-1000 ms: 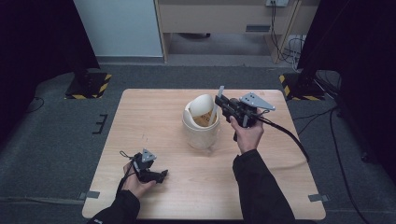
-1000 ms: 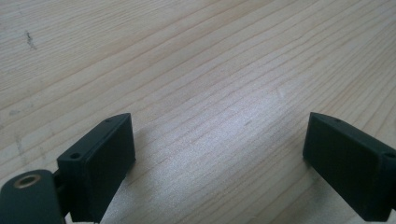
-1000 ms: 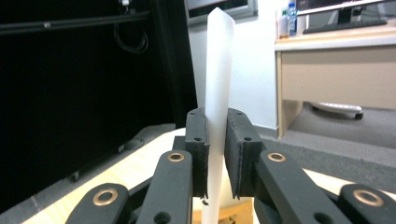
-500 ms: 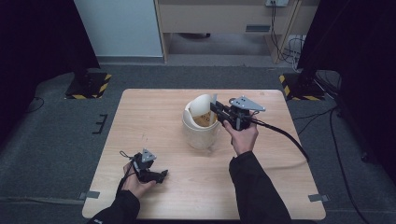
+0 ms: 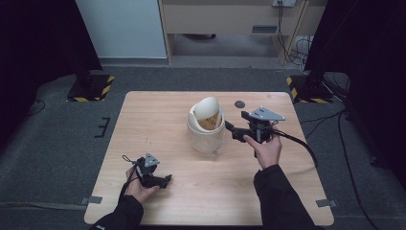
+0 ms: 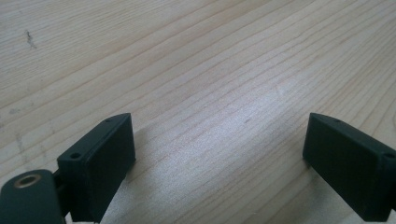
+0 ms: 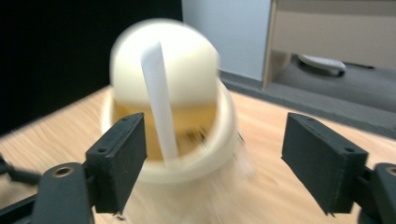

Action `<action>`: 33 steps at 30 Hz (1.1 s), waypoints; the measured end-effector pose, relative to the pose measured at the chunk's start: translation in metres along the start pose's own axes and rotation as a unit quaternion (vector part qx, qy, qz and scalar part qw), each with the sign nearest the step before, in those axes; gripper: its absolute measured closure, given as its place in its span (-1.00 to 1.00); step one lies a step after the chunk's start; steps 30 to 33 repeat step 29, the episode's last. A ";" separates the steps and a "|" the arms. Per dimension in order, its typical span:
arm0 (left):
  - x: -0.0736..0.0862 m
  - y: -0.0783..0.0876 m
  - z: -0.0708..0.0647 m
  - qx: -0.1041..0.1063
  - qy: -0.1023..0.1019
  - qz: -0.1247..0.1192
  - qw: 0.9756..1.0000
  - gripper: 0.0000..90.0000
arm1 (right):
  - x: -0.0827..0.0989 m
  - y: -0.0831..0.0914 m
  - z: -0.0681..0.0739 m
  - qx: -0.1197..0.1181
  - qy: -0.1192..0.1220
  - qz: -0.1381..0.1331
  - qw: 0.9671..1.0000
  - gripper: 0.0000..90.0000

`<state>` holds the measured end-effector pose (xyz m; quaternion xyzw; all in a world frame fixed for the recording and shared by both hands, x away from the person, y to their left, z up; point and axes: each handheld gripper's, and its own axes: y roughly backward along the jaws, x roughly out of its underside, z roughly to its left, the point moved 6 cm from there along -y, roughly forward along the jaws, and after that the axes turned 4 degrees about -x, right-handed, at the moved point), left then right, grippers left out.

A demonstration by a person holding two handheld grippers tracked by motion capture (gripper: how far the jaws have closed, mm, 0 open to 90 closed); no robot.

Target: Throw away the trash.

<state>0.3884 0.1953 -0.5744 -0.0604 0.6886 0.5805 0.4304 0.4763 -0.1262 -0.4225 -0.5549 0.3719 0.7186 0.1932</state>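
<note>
Bin [image 5: 207,128], cream with its swing lid tipped up, stood mid-table [image 5: 153,120]; it was blurred in the right gripper view. Right gripper [image 5: 233,130] hung just beside the bin, pointed at it, jaws wide apart and empty. Left gripper [image 5: 165,180] lay low over bare wood near the front edge, jaws apart.

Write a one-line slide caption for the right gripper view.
Right gripper, jaws open, faces a blurred cream swing-lid bin with a white strip standing at its opening.
</note>
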 end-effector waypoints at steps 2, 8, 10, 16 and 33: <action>0.000 0.000 0.000 0.000 0.000 0.000 1.000 -0.82 | 0.015 0.008 -0.009 0.007 -0.007 0.012 1.000 -0.58; 0.000 -0.001 -0.001 0.000 -0.001 -0.003 1.000 -0.86 | 0.062 0.031 -0.030 0.028 -0.021 0.068 0.997 -0.61; 0.000 -0.001 -0.001 0.000 -0.001 -0.005 1.000 -0.87 | 0.069 0.035 -0.032 0.029 -0.024 0.077 0.996 -0.62; 0.001 -0.002 -0.001 0.003 -0.004 -0.009 1.000 -0.91 | 0.117 0.052 -0.048 0.034 -0.050 0.132 0.989 -0.64; 0.003 -0.004 -0.003 0.005 -0.005 -0.024 1.000 -1.00 | 0.156 0.058 -0.076 0.086 -0.037 0.217 0.972 -0.73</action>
